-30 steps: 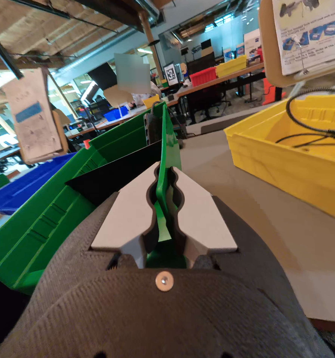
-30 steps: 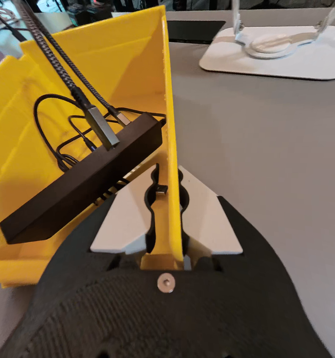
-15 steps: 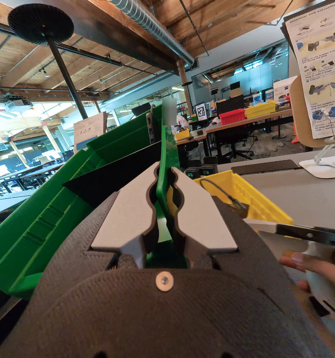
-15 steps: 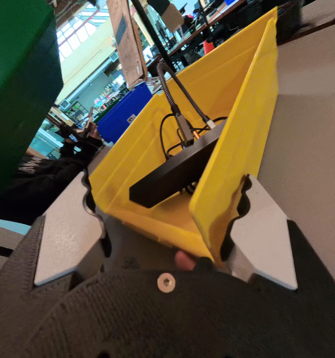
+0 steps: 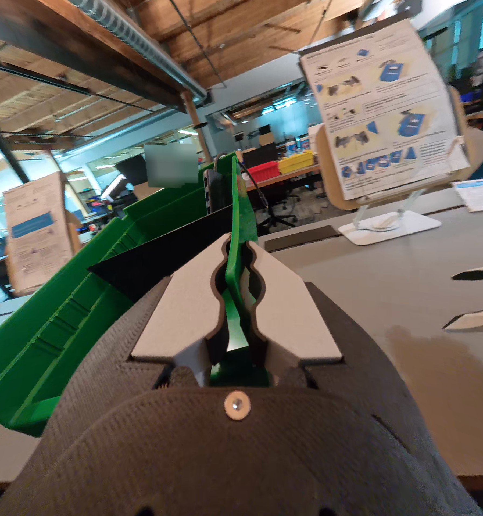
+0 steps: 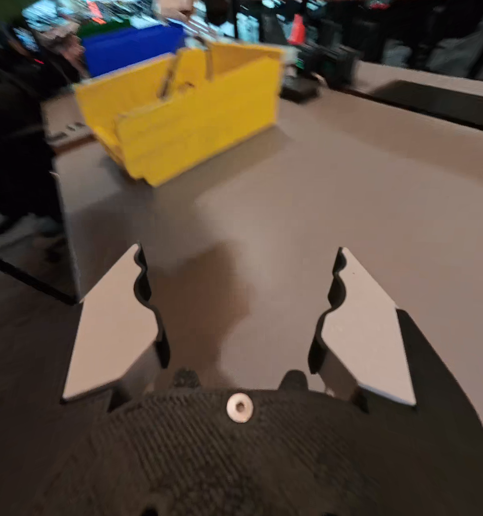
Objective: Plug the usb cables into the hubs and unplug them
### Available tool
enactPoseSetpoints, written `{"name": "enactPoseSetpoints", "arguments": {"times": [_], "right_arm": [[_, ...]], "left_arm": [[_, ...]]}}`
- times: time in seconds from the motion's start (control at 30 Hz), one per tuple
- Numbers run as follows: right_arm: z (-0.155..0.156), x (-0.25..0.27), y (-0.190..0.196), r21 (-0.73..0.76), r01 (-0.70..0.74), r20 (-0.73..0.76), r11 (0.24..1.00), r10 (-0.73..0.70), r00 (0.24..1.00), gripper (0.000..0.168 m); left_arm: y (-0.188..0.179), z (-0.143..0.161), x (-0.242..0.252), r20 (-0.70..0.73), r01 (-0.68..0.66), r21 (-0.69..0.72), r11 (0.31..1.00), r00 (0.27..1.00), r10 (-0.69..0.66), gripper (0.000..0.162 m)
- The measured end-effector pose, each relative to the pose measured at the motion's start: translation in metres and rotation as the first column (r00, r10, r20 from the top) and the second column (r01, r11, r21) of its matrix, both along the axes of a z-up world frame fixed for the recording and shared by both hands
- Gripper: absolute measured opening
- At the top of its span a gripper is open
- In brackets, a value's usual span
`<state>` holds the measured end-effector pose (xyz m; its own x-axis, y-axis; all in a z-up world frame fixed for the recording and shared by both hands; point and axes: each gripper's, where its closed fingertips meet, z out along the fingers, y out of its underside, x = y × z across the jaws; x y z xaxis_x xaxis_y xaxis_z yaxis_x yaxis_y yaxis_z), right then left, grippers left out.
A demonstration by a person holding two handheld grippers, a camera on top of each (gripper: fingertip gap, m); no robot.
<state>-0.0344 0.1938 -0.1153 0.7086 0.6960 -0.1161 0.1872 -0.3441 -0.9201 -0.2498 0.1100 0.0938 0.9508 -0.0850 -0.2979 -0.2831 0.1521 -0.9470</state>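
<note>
Your left gripper (image 5: 238, 245) is clamped on the right wall of the green bin (image 5: 67, 301), which tilts up with a dark hub (image 5: 213, 190) at its far end. Your right gripper (image 6: 238, 251) gapes wide over the table (image 6: 346, 209), well short of the yellow bin (image 6: 195, 128) holding cables (image 6: 167, 75).

We see a green bin (image 5: 75, 282) with a black divider (image 5: 162, 251), a yellow bin (image 6: 190, 122) near the tabletop's (image 6: 346, 195) far left corner, and a blue bin (image 6: 128, 50) behind it. The tabletop is plain grey. Both claws have pale grey fingers (image 6: 109, 326) on ribbed black bodies.
</note>
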Motion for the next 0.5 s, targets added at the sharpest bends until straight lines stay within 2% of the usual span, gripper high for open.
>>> {"name": "enactPoseSetpoints", "arguments": {"times": [0.13,0.23,0.27,0.33,0.4,0.5], "right_arm": [[-0.033,0.144,-0.02,-0.111,0.298,0.095,0.948,-0.288,0.953,0.122],[-0.025,0.204,-0.05,-0.125,0.326,0.009,0.937,-0.328,0.945,0.12],[-0.017,0.217,-0.058,-0.118,0.323,-0.039,0.939,-0.329,0.943,0.113],[-0.004,0.241,-0.068,-0.112,0.345,-0.122,0.932,-0.357,0.926,0.086],[0.006,0.254,-0.077,-0.108,0.334,-0.195,0.936,-0.35,0.916,0.045],[0.007,0.259,-0.093,-0.118,0.317,-0.247,0.941,-0.337,0.909,0.015]], "left_arm": [[0.0,-0.018,0.066,0.003,0.144,-0.037,0.989,0.99,-0.144,0.003],[-0.003,-0.038,0.125,-0.001,0.263,-0.075,0.962,0.965,-0.264,0.003],[-0.003,-0.046,0.145,-0.001,0.303,-0.09,0.949,0.953,-0.304,0.003],[-0.003,-0.063,0.184,0.02,0.377,-0.133,0.917,0.926,-0.378,0.004],[0.0,-0.08,0.22,0.055,0.443,-0.175,0.879,0.896,-0.441,0.004],[0.002,-0.108,0.268,0.075,0.519,-0.219,0.826,0.853,-0.516,0.005]]}}
